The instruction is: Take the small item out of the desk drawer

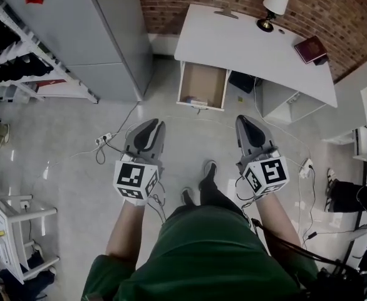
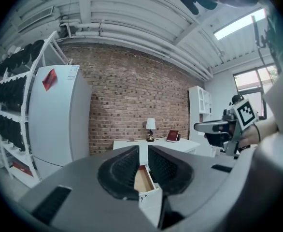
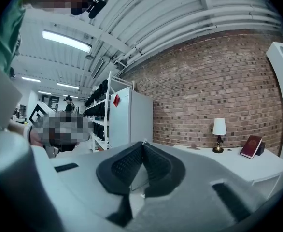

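Observation:
The white desk (image 1: 246, 39) stands against the brick wall, and its wooden drawer (image 1: 202, 83) is pulled out toward me. A small flat item (image 1: 195, 100) lies at the drawer's front edge. I hold both grippers above the floor, well short of the drawer. My left gripper (image 1: 153, 124) has its jaws slightly apart with nothing between them; in the left gripper view (image 2: 143, 151) the drawer (image 2: 144, 178) shows through the narrow gap. My right gripper (image 1: 243, 119) is empty, and its tips meet in the right gripper view (image 3: 142, 144).
A lamp (image 1: 274, 5) and a red book (image 1: 310, 47) sit on the desk. A grey cabinet (image 1: 89, 30) and a shelf rack (image 1: 20, 55) stand at the left. Cables and a power strip (image 1: 105, 140) lie on the floor. A white shelf unit (image 1: 284, 105) stands under the desk's right end.

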`<state>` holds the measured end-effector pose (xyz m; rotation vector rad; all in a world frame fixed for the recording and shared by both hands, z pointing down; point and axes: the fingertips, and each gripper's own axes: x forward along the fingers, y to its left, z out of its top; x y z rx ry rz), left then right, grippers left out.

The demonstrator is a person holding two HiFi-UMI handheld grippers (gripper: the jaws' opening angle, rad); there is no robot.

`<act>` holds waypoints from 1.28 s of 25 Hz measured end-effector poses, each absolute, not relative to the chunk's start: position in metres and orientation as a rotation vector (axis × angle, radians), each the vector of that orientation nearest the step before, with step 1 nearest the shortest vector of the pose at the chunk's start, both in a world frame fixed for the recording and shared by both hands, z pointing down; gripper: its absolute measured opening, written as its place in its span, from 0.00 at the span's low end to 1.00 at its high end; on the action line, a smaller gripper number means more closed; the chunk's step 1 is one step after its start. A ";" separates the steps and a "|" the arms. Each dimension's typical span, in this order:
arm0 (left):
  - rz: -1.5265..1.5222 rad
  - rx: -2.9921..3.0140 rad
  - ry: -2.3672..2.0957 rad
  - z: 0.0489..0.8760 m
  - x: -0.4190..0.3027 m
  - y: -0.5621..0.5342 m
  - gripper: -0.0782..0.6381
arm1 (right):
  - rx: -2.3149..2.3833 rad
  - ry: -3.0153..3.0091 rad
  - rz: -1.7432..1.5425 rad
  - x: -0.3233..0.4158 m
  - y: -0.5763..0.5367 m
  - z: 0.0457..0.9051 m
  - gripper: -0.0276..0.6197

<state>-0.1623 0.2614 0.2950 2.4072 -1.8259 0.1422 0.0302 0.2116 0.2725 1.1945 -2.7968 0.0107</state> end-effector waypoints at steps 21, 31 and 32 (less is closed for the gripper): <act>0.192 2.246 -2.078 0.269 -0.185 0.085 0.18 | 1.226 -2.890 0.061 0.058 0.014 0.274 0.05; 0.236 2.215 -2.143 0.265 -0.168 0.049 0.18 | 1.205 -2.915 0.083 0.067 -0.038 0.283 0.05; 0.247 2.217 -2.140 0.266 -0.167 0.047 0.18 | 1.200 -2.918 0.087 0.066 -0.040 0.284 0.05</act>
